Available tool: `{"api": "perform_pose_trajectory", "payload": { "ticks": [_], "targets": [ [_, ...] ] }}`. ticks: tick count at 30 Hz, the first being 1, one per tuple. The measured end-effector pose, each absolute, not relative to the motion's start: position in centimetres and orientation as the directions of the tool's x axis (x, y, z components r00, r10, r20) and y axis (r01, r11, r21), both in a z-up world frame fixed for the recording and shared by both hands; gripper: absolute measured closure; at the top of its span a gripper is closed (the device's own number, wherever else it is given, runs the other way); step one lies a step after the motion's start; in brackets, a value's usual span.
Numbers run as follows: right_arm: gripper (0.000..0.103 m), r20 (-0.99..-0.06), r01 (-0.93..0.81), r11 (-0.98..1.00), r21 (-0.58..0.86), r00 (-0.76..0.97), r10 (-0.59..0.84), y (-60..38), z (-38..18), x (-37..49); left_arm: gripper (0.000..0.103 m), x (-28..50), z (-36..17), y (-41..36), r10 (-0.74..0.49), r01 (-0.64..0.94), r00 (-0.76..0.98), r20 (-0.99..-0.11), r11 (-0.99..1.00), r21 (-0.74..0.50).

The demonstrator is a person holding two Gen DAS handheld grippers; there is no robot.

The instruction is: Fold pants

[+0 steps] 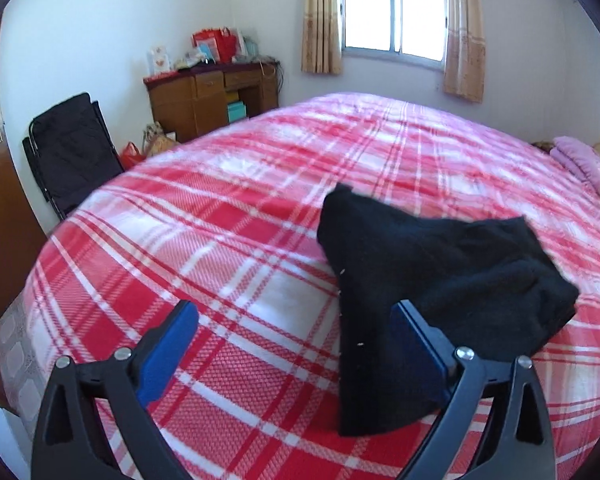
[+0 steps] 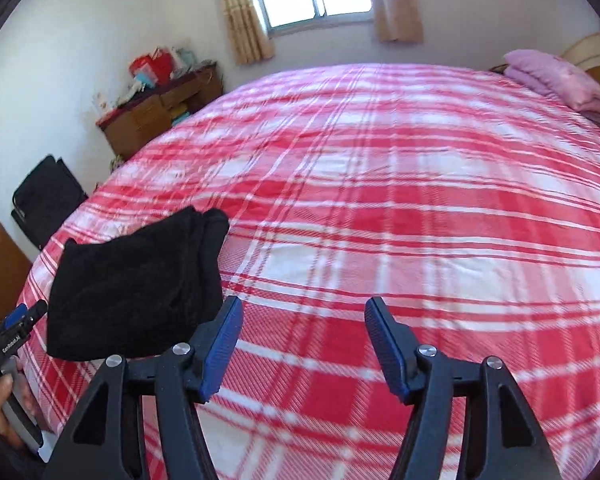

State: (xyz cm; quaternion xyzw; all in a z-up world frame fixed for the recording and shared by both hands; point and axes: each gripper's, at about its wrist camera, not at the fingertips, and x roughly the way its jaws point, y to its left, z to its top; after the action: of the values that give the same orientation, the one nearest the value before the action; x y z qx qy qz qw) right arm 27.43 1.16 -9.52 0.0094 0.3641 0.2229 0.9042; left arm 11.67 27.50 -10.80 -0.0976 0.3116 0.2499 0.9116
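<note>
Left wrist view is showing the black fleece pants (image 1: 440, 280) lying folded in a compact bundle near the edge of the red-and-white plaid bed (image 1: 220, 240). Left tongs (image 1: 296, 320) and right tongs (image 2: 304, 320) are both hanging open and empty, probably because folding is finishing.

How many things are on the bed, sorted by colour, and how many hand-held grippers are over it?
Black: 1, the folded pants on the plaid blanket
Pink: 1, the pillow at the far end
Blue-padded: 2, the left hand-held gripper and right hand-held gripper, both open and empty
Total: 4
</note>
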Motion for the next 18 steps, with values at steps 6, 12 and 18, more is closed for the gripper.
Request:
{"api": "perform_pose_trajectory", "payload": {
  "ticks": [6,12,18],
  "targets": [
    [0.033,-0.610,-0.389,0.908,0.154,0.685,0.397,-0.5,-6.4,24.9,0.004,10.6,-7.7,25.2,0.370,-0.465,0.741,-0.560,0.885,-0.031],
    [0.032,-0.513,-0.425,0.901,0.087,0.756,0.406,-0.2,-1.6,20.8,0.000,9.9,-5.1,23.3,0.342,-0.415,0.800,-0.493,0.909,-0.043],
    [0.030,-0.450,-0.463,0.881,0.100,0.769,0.455,0.4,1.0,18.3,0.000,9.9,-4.6,22.2,0.315,-0.381,0.815,-0.485,0.924,-0.040]
  ]
}}
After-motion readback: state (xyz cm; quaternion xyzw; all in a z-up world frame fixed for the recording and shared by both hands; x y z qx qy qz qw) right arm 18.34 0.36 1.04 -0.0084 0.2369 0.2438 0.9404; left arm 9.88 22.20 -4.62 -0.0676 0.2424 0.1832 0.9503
